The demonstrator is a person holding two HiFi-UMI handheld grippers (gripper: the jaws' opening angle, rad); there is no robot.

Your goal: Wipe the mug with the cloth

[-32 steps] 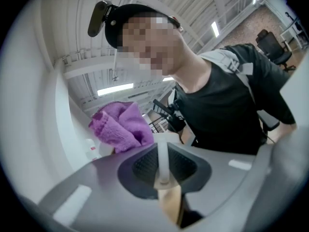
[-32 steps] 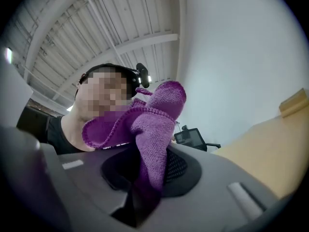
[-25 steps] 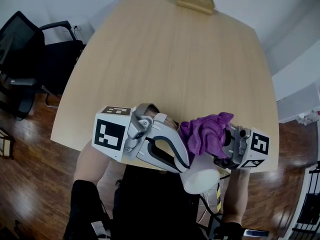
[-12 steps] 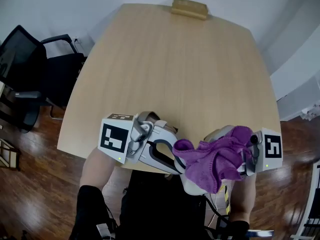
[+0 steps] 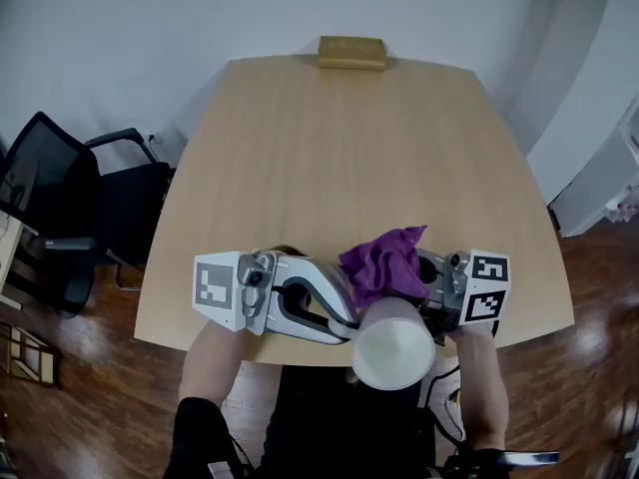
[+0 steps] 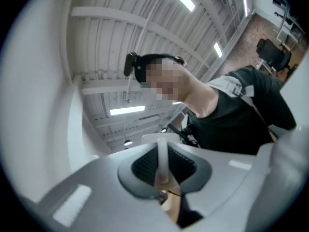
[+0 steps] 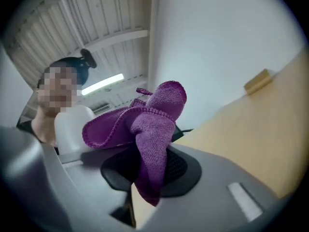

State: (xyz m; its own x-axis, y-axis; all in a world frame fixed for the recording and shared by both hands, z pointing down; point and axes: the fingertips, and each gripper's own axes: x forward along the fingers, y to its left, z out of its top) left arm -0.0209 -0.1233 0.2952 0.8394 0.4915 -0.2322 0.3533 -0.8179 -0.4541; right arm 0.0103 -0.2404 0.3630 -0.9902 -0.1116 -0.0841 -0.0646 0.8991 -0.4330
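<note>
The left claw (image 6: 161,166) is clamped on a thin white part of the mug (image 5: 392,345); whether that part is the handle or the rim I cannot tell. The mug hangs at the claw's tips with its mouth turned up toward the head camera. The right claw (image 7: 149,172) has its jaws closed on the purple cloth (image 5: 382,263), which bunches out past its tips and lies on the mug's far wall, between the two claws. Below both claws is the near edge of the table (image 5: 339,148). Because the left hold is so narrow, I judge that each stroke should push into that grip rather than across it, so the mug does not twist loose. The right claw should press the thick fold flat on the wall and sweep around it, while the left claw turns fresh surface toward the cloth. The loose corner should be kept clear of the mouth. Half a second ago the cloth was spread wide over the mug and hid nearly all of it. Now it is gathered into a tight wad on the far side and the open mouth is in plain view. The left grip looks unchanged.
</note>
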